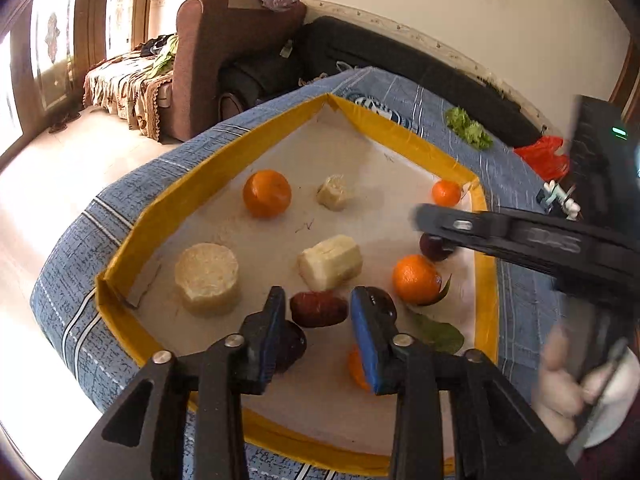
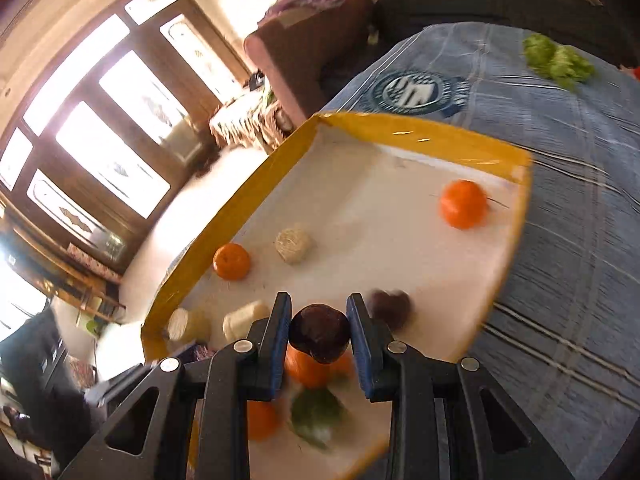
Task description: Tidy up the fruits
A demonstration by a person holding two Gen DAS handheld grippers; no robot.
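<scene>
Over a yellow-rimmed tray [image 1: 120, 248], the right gripper [image 2: 319, 330] clamps a dark plum [image 2: 319, 333]; the left gripper [image 1: 319, 312], jaws apart, hovers around a red date [image 1: 319, 309]. Oranges [image 1: 267, 193] sit near the rim, the centre bare.

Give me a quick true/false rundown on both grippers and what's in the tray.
1. The right gripper holds a dark plum between its blue pads. True.
2. The left gripper is shut on an orange. False: it is open and grips nothing; a reddish-brown date lies on the tray floor in line with its gap.
3. The fruits sit in a white tray with a yellow rim. True.
4. The tray rests on a bare wooden table. False: it sits on a blue striped cloth.
5. A loose green leaf lies in the tray. True.
</scene>
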